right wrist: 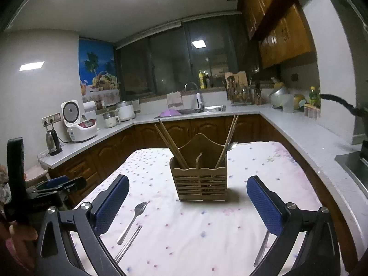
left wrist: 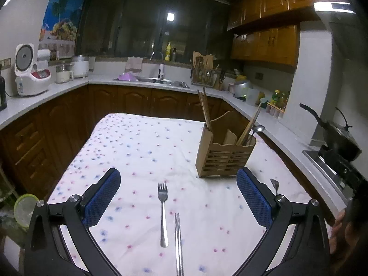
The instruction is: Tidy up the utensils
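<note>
A wooden utensil holder (left wrist: 226,155) stands on the flowered tablecloth (left wrist: 142,151) with wooden chopsticks (left wrist: 204,108) and a metal spoon (left wrist: 258,129) in it. A metal fork (left wrist: 163,214) and metal chopsticks (left wrist: 178,243) lie on the cloth between my left gripper's (left wrist: 180,200) open fingers. A spoon (left wrist: 274,185) lies just behind the right finger. In the right wrist view my right gripper (right wrist: 188,204) is open and empty in front of the holder (right wrist: 199,177). The fork (right wrist: 133,220) and chopsticks (right wrist: 128,243) lie by its left finger, and a metal handle (right wrist: 262,250) shows under its right finger.
The table is ringed by a white counter (left wrist: 57,92) with wooden cabinets below. A rice cooker (left wrist: 30,71), sink (left wrist: 161,81), dish rack (left wrist: 204,71) and a stove with a black pan (left wrist: 338,135) stand around it. The left gripper (right wrist: 53,186) shows at the right wrist view's left edge.
</note>
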Action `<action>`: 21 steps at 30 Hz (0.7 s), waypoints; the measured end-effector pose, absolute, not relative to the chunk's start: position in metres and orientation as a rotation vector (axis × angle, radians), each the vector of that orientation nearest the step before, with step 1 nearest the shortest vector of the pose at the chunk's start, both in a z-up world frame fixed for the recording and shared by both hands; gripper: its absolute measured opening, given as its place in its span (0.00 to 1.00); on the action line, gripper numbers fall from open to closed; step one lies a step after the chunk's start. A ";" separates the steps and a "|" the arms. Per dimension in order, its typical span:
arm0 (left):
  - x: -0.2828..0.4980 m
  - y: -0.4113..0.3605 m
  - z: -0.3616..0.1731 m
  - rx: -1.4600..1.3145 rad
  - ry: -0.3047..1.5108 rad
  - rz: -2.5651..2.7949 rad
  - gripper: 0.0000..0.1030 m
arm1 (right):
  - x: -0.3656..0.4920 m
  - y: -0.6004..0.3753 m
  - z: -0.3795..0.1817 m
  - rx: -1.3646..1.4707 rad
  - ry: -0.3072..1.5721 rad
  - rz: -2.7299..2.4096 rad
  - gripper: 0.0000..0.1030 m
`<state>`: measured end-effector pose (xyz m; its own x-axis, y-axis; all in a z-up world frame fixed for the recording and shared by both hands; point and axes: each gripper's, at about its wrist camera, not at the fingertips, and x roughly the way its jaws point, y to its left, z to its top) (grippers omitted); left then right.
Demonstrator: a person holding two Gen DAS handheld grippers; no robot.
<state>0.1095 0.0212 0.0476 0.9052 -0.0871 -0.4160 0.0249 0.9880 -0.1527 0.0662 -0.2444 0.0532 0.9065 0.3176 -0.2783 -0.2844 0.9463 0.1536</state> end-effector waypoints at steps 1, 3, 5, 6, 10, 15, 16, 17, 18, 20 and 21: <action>0.104 0.020 0.046 -0.136 0.427 -0.053 1.00 | 0.061 -0.244 0.052 0.109 0.296 0.304 1.00; 0.094 0.018 0.040 -0.119 0.411 -0.043 1.00 | 0.052 -0.245 0.049 0.105 0.275 0.292 1.00; 0.085 0.016 0.030 -0.106 0.397 -0.020 1.00 | 0.042 -0.245 0.042 0.098 0.249 0.274 1.00; 0.082 0.016 0.026 -0.107 0.397 -0.019 1.00 | 0.038 -0.244 0.035 0.090 0.240 0.264 1.00; 0.072 0.014 0.007 -0.108 0.391 -0.028 1.00 | 0.030 -0.242 0.005 0.089 0.259 0.256 1.00; 0.061 0.003 -0.016 -0.044 0.349 0.007 1.00 | 0.025 -0.237 -0.027 0.076 0.273 0.240 1.00; 0.059 0.001 -0.021 -0.037 0.348 0.006 1.00 | 0.025 -0.235 -0.033 0.071 0.277 0.237 1.00; 0.058 -0.001 -0.026 -0.029 0.354 0.004 1.00 | 0.023 -0.234 -0.038 0.069 0.281 0.237 1.00; 0.059 -0.002 -0.028 -0.022 0.361 0.006 1.00 | 0.023 -0.234 -0.041 0.066 0.286 0.236 1.00; 0.059 -0.005 -0.036 -0.006 0.378 0.009 1.00 | 0.023 -0.233 -0.044 0.057 0.292 0.230 1.00; 0.059 -0.006 -0.038 -0.001 0.381 0.014 1.00 | 0.023 -0.232 -0.046 0.055 0.296 0.225 1.00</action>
